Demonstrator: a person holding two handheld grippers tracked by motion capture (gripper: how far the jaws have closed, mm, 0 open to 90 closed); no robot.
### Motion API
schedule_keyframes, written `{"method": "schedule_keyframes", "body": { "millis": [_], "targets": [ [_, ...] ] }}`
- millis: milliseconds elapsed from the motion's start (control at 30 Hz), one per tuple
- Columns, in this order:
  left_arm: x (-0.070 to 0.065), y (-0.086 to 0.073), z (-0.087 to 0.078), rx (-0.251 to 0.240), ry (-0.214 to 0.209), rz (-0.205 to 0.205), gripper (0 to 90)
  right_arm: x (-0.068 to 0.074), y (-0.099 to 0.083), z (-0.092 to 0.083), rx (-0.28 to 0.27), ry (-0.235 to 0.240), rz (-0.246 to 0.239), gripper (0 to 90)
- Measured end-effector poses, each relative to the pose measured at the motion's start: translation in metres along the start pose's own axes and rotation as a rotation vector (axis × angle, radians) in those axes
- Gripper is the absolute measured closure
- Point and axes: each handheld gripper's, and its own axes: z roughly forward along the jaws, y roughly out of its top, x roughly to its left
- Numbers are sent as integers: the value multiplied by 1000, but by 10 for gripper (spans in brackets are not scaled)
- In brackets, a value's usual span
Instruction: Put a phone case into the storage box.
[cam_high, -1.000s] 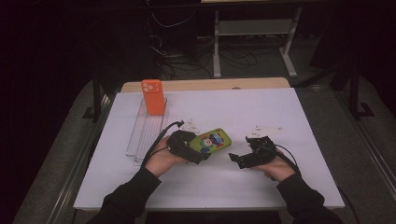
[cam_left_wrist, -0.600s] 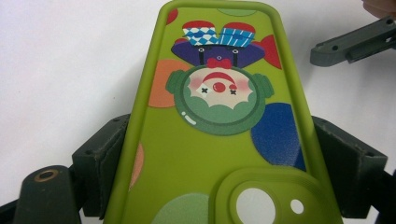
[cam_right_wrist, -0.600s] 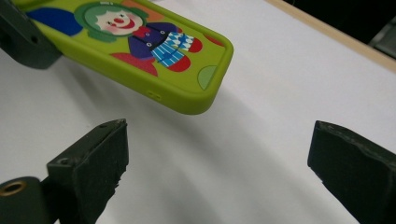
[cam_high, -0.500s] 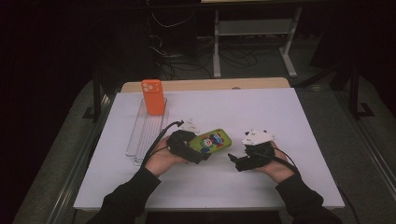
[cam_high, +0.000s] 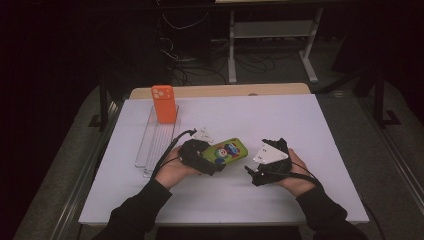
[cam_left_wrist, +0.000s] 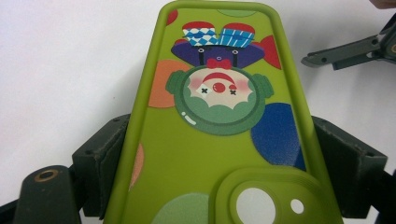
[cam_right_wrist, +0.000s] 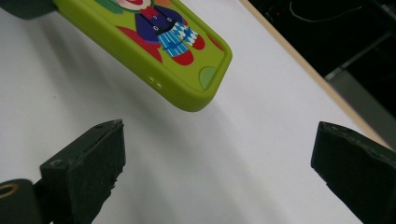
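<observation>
The left tool (cam_left_wrist: 219, 186) pinches the green case (cam_left_wrist: 219, 116) above the desk (cam_high: 300, 125). The right tool (cam_right_wrist: 215, 177) gapes beside it. An orange case (cam_high: 163, 103) stands in the clear rack (cam_high: 150, 145).

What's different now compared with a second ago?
Little has changed. The right gripper has shifted slightly and stays open beside the green phone case, not touching it. The left gripper still clamps the case by its sides. The orange phone case still stands in the clear rack.
</observation>
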Motion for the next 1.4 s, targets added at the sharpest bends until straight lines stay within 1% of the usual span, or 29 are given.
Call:
{"method": "schedule_keyframes", "body": {
  "millis": [100,133,167,200,233,267,300,333,400,467,533,567,667,733,767,800,867,900,933,967,1000,1033,1067,1100,1167,1267,1300,1367,1400],
  "targets": [
    [0,0,0,-1,1,4,149,2,0,0,0,-26,-43,22],
    [1,0,-1,19,0,28,149,3,0,0,2,-35,-51,23],
    [1,0,-1,20,1,28,149,4,0,0,2,-38,-64,22],
    [0,0,0,6,1,12,149,5,0,0,2,-42,-83,23],
    [0,0,1,1,2,6,149,4,0,1,6,-51,-112,23],
    [0,0,1,-2,-1,1,149,6,0,1,4,-59,-122,22],
    [1,0,0,16,-1,18,149,7,0,1,7,-66,-137,21],
    [0,0,0,9,-2,13,149,8,1,1,8,-73,-161,21],
    [-1,0,1,-4,-1,-2,149,10,1,1,7,-85,-182,21],
    [-1,0,1,-4,-2,-3,149,12,2,1,3,-100,-206,21],
    [-1,0,1,6,-3,7,149,14,3,2,1,-115,-230,21],
    [-2,0,2,-7,-2,-8,149,16,3,1,0,-130,-243,22],
    [-2,0,2,-7,-3,-8,149,18,3,2,-10,-150,-278,21],
    [-1,0,1,7,-1,4,149,20,3,1,-16,-157,-300,21],
    [-2,0,1,1,-1,0,149,20,3,1,-15,-168,-331,21],
    [-3,0,2,-9,-2,-9,149,21,3,1,-19,-174,-344,21],
    [-2,0,2,-4,-7,-1,149,23,3,1,-25,-184,-367,22],
    [-2,0,1,6,-10,4,149,23,3,2,-26,-194,-392,22],
    [-2,0,1,4,-10,-3,149,24,3,2,-30,-205,-414,23],
    [-3,0,2,-7,-8,-13,149,24,4,2,-18,-211,-455,28],
    [-2,0,1,-2,-7,-7,149,26,4,2,-17,-226,-470,33],
    [-3,0,1,-4,-7,-12,149,26,5,2,-14,-243,-504,40],
    [-1,0,0,10,-7,4,149,27,5,3,-13,-252,-514,45],
    [-2,0,0,5,-8,0,149,30,6,3,-19,-253,-502,51],
    [-2,0,0,-5,-9,-10,149,33,7,4,-23,-272,-522,61],
    [-2,1,1,-10,-9,-11,150,37,9,4,-40,-294,-561,89],
    [-2,1,1,-9,-9,-7,149,38,9,4,-39,-299,-575,106],
    [-1,1,0,1,-10,6,150,40,10,5,-56,-312,-604,129],
    [-2,1,1,-10,-15,-10,149,42,11,6,-66,-325,-622,139]
  ]
}}
